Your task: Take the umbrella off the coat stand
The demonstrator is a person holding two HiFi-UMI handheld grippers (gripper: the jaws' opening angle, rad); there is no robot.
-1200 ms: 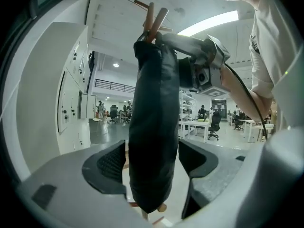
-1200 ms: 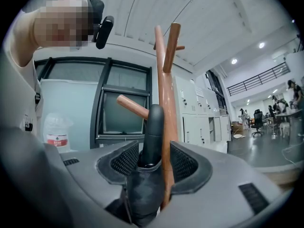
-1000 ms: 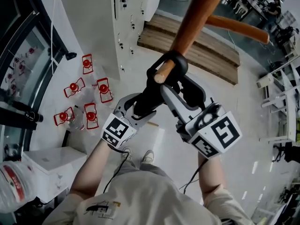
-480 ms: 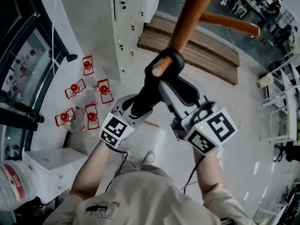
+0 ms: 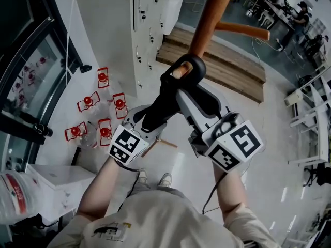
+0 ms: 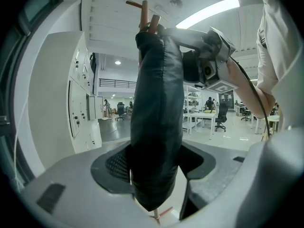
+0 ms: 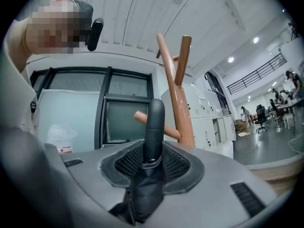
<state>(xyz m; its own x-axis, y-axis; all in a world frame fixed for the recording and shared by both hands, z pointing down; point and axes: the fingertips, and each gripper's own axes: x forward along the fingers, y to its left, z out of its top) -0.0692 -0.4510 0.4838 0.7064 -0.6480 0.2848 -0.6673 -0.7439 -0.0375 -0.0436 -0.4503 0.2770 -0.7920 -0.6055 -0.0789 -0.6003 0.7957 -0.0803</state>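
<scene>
A black folded umbrella hangs by its hooked handle, which loops round the tip of a wooden peg on the orange-brown coat stand. My left gripper is shut on the folded canopy low down. My right gripper is shut on the handle shaft just above the fabric. Both pairs of jaws have just been closing with the umbrella between them. In the right gripper view the coat stand rises behind the handle. The right gripper also shows high in the left gripper view.
Several red-framed objects stand on the floor to the left, by a glass wall. Behind the stand are a white cabinet and a low wooden platform. A white table sits at the lower left. Desks and chairs fill the right.
Both grippers and the umbrella have risen a little, so the hooked handle sits higher in the view. The hook is still round the peg tip.
</scene>
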